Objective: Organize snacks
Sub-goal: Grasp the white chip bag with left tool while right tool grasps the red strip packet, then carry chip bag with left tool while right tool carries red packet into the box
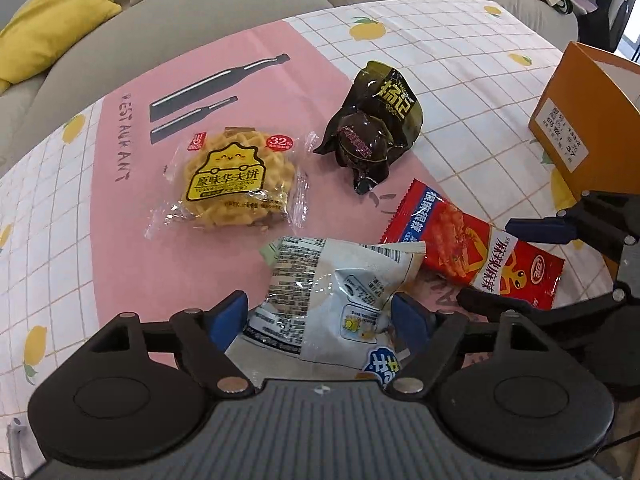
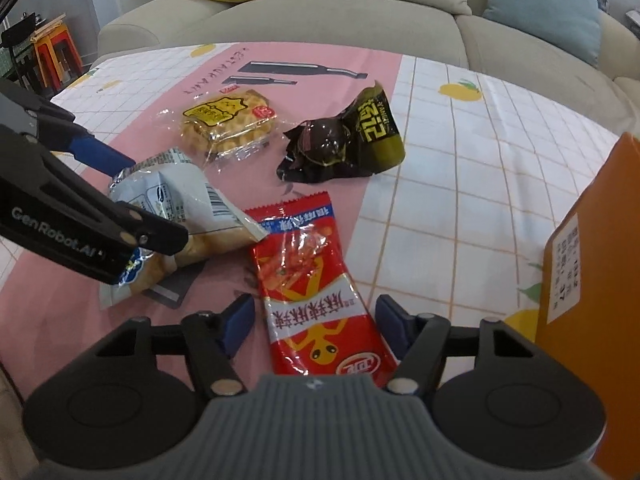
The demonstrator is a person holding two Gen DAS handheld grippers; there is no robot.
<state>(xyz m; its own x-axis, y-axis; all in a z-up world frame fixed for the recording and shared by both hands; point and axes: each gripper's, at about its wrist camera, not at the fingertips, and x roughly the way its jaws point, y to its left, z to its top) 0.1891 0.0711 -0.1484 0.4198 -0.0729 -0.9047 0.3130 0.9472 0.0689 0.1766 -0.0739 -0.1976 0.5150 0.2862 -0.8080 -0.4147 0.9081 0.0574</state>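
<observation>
My left gripper point(image 1: 320, 316) has its blue pads point(image 1: 410, 316) against both sides of a white snack packet point(image 1: 340, 292); in the right wrist view the same packet point(image 2: 180, 200) sits between that gripper's fingers point(image 2: 100, 156). My right gripper point(image 2: 314, 320) is open around the near end of a red spicy-strip packet point(image 2: 316, 292), which lies flat on the table; it also shows in the left wrist view point(image 1: 472, 248). A yellow waffle cake packet point(image 1: 232, 184) and a dark olive packet point(image 1: 372, 128) lie further off on the pink mat.
An orange cardboard box point(image 1: 580, 112) stands at the right table edge, close to my right gripper point(image 1: 560, 248); it also shows in the right wrist view point(image 2: 592, 260). A checked lemon-print cloth point(image 1: 460, 80) covers the table. A grey sofa point(image 2: 320, 20) with cushions is behind.
</observation>
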